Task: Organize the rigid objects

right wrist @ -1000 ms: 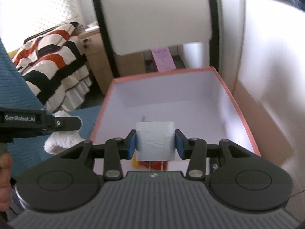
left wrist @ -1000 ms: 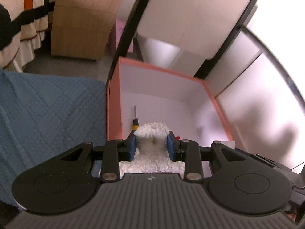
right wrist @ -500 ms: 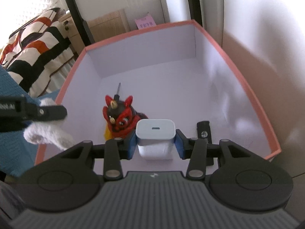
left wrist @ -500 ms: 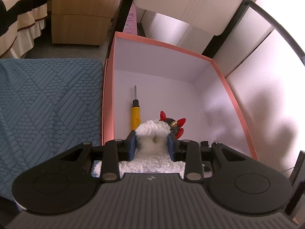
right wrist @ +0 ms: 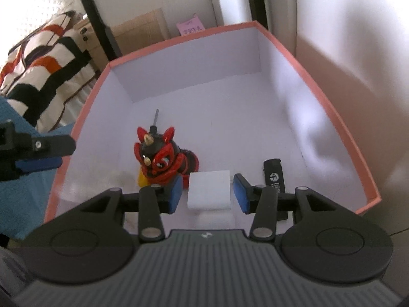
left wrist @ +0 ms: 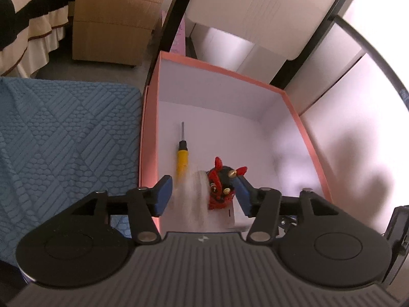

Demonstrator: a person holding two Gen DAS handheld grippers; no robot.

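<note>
Pink-rimmed box (right wrist: 317, 94) below both spread, empty-jawed grippers: the left gripper (left wrist: 203, 195) risks its white fluffy piece (left wrist: 194, 197) toppling the red figurine (right wrist: 163, 160) just ahead, the right gripper (right wrist: 207, 192) its white charger (right wrist: 209, 189) tipping.

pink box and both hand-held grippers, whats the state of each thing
left hand-held gripper: open
right hand-held gripper: open
pink box: lidless
white fluffy item: blurred between open jaws
white charger: in box, unheld
red figurine: upright
screwdriver: lying flat
black lighter: lying flat
</note>
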